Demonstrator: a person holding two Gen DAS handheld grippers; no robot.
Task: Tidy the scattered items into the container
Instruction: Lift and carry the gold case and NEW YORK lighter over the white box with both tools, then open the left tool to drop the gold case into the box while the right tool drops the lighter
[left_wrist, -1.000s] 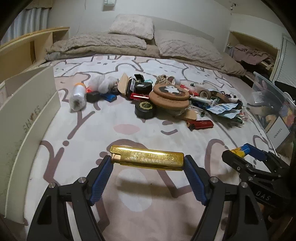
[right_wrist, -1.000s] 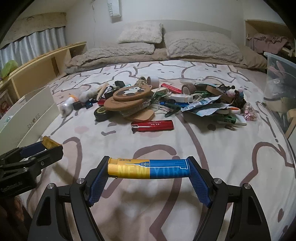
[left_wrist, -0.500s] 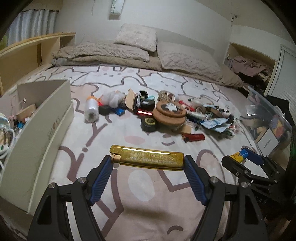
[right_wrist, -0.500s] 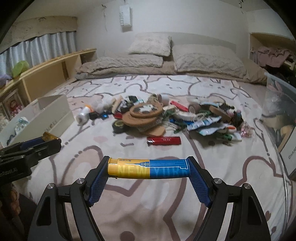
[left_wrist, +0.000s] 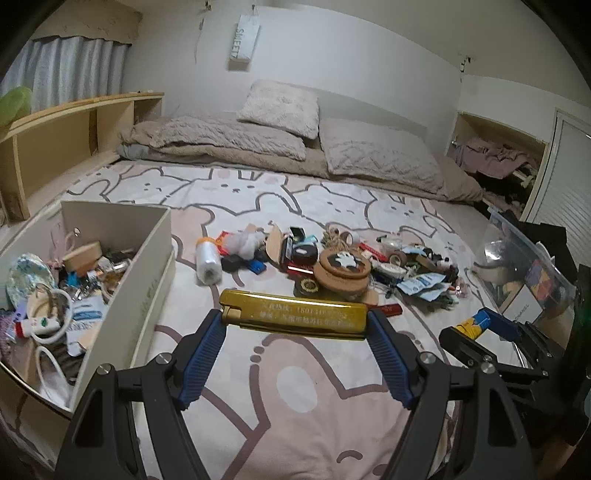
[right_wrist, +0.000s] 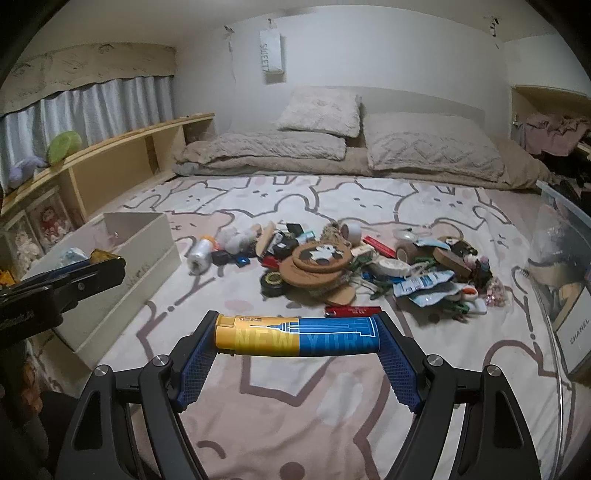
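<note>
1. My left hand-held gripper (left_wrist: 295, 325) is clamped endwise on a gold lighter (left_wrist: 293, 314), held crosswise between the blue pads above the bed (left_wrist: 295, 424).
2. My right hand-held gripper (right_wrist: 297, 341) is clamped on a yellow-and-blue lighter (right_wrist: 295, 336), likewise crosswise.
3. The cream container (left_wrist: 122, 295), part filled, sits at the bed's left edge, beside my left gripper.
4. The scattered pile (right_wrist: 332, 262) lies mid-bed, ahead of both grippers, well apart.
</note>
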